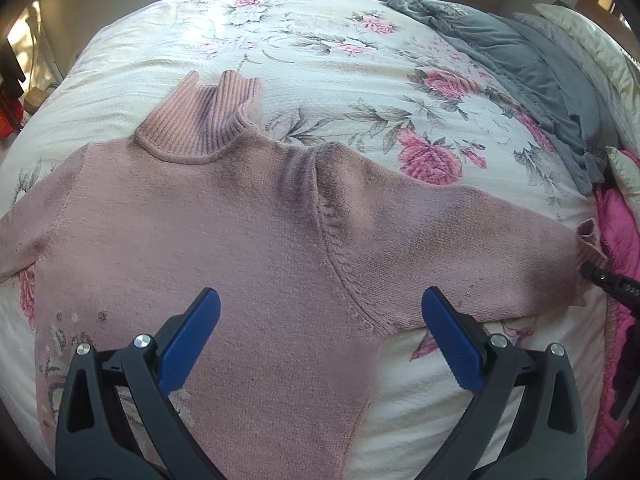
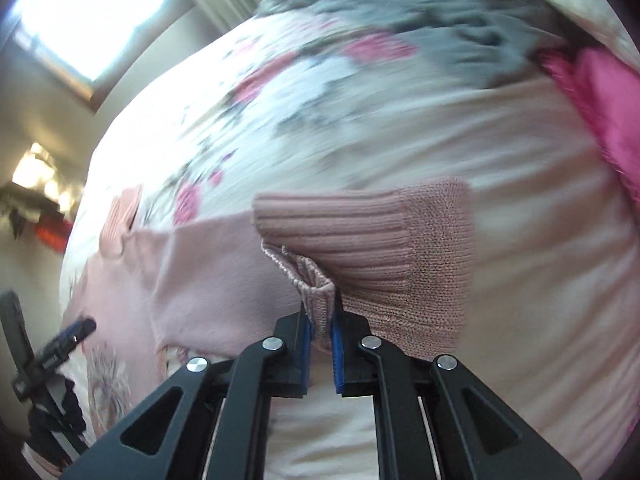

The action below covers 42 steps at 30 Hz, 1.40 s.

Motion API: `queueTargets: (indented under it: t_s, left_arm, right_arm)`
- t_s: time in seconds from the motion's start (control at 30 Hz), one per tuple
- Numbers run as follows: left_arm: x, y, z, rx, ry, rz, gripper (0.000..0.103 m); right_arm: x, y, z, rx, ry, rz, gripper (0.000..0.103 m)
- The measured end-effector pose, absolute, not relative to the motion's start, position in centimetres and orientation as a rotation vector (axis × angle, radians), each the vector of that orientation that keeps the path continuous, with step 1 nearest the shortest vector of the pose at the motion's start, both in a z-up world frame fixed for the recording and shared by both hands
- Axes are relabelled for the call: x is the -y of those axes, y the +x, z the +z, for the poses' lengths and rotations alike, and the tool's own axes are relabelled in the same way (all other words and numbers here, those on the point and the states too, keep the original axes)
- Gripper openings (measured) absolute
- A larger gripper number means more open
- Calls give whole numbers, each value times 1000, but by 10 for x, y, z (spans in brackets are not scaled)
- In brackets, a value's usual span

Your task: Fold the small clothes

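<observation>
1. Dusty-pink knit sweater with ribbed high collar [image 1: 248, 216] lies face-flat on the floral white-and-pink bedspread [image 1: 320, 52], body spread, collar toward 11 o'clock in the left wrist view.
2. Left gripper [image 1: 320, 320] hovers over the sweater's chest, blue-padded fingers spread wide, holding nothing.
3. Right gripper [image 2: 319, 330] is pressed together on the ribbed sleeve cuff [image 2: 316, 280]; knit bunches between the blue pads. In the left view that cuff sits at 3 o'clock.
4. Right view is motion-blurred; the sleeve end looks lifted off the bedspread.
5. Progress: early. No fold visible in the body; the other sleeve lies out flat at 9 o'clock, hem out of view.
6. Left to do, by my judgement: bring this sleeve across the chest, then the other sleeve, then fold the body.
7. Grey crumpled garment [image 1: 520, 60] and bright pink quilted fabric [image 1: 620, 240] wait at 1–3 o'clock, unfolded.
</observation>
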<state>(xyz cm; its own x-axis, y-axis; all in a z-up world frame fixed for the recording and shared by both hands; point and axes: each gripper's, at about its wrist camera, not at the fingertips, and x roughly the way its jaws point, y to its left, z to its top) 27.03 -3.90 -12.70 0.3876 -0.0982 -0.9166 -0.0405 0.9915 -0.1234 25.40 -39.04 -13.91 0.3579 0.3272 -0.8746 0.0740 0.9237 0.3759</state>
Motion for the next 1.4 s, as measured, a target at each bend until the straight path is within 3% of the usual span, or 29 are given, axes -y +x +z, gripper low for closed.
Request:
queueTargets:
  t_s: [0.13,0.2,0.37,0.53,0.87,0.93,1.0,1.03,1.07,1.1,1.17,1.4]
  left_arm:
    - [58,273,-124,-1187,-170,-123,100]
    - [70,275,-124,-1197,-197,-174,100]
    - [109,281,-132,-1238,-254,-299,100]
    - [163,294,-157,-1309,-287,-395,99]
    - [235,334,-196,-1373,-235,-364,98]
    - [243,337,-197,-1368,-199,-348,84]
    - [250,337,-196,-1367,-167,-345,52]
    - [251,336,-195,-1361,-170,-345,44]
    - [250,336,-193,-1351,-190,-359,24]
    - [250,335,-190,-1346,-199,-361,16]
    - [246,331,-183,-1328,-233,-387,9]
    - [195,311,-128,-1169,-344,-396,8]
  right_arm:
    - [341,247,-156,-1259,325,213,9]
    - [326,243,-163,-1279,300,217,22]
    - [334,208,-150,-1246,372,225,34]
    - [387,158,-133,-1197,478,129,38]
    - [421,56,-128,-1245,420,35,39]
    - [421,44,-126,-1251,412,38,39]
    - [422,40,-124,-1253,401,31,42]
    - [421,37,-124,-1254,399,27,42]
    - [421,35,-124,-1253,403,25,43]
    - [421,34,-124,-1253,409,24,43]
    - [419,35,-124,-1254,416,19,43]
    - [403,41,-123,-1260,390,33,44]
